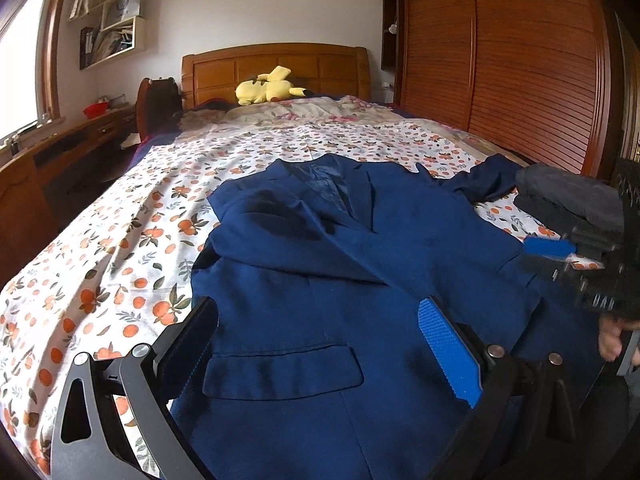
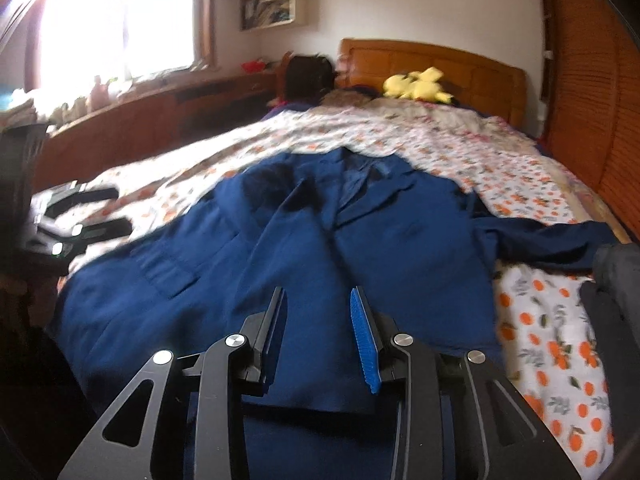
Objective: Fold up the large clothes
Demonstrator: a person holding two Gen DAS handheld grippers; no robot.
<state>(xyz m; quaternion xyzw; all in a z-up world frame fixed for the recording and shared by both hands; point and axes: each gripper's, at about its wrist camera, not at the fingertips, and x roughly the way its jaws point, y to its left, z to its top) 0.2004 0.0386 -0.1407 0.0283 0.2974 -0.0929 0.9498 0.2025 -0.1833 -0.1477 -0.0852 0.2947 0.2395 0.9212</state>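
A navy blue suit jacket (image 1: 344, 272) lies front up on the bed, collar toward the headboard; its left sleeve is folded across the chest and its right sleeve (image 1: 484, 178) stretches out sideways. My left gripper (image 1: 320, 312) is open and empty, hovering above the jacket's lower front near a flap pocket (image 1: 280, 372). My right gripper (image 2: 318, 300) is open and empty above the jacket's hem (image 2: 332, 396); it also shows at the right edge of the left wrist view (image 1: 552, 246). The left gripper shows at the left edge of the right wrist view (image 2: 96, 210).
The bed has an orange-print sheet (image 1: 120, 248). A dark grey folded garment (image 1: 568, 196) lies on its right side. A yellow plush toy (image 1: 266, 88) sits by the wooden headboard (image 1: 272, 68). A wooden wardrobe (image 1: 512, 60) stands right, a desk (image 1: 72, 140) left.
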